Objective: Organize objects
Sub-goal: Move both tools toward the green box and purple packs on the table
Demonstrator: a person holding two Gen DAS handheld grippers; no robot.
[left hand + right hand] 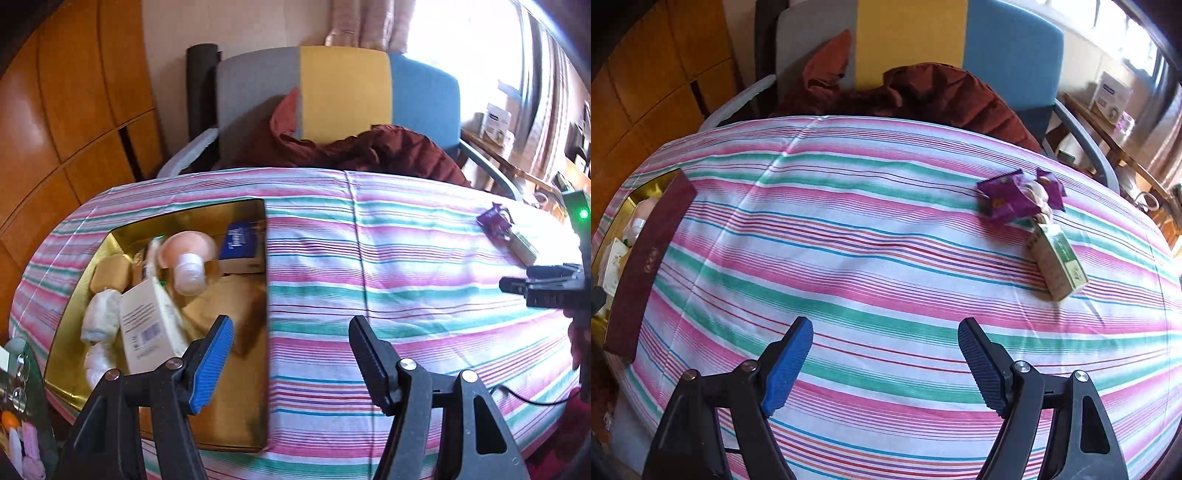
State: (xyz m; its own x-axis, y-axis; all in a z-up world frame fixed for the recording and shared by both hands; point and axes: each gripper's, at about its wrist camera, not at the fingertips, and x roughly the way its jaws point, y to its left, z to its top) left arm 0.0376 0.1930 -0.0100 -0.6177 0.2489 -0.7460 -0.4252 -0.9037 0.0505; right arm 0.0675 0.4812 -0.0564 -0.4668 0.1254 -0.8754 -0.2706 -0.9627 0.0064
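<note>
A gold-lined box [236, 413] lies open at the left of the striped tablecloth [406, 295]. Inside it are a cream carton [147, 325], a pink bottle with a white cap [188, 258], a blue packet [240, 240] and white wrapped pieces [101, 314]. My left gripper [290, 332] hovers open and empty over the box's right edge. At the far right of the cloth lie purple packets [1015, 199] and a green-and-beige carton [1058, 258]. My right gripper [886, 332] is open and empty above bare cloth, short of them. The left wrist view also shows the right gripper [517, 286] at the right edge.
The box's maroon outer wall [646, 258] shows at the left in the right wrist view. Behind the table stands a chair [343, 92] with a dark red cloth [369, 151] on it. A wooden cabinet [74, 110] is to the left, a cluttered shelf [1108, 103] to the right.
</note>
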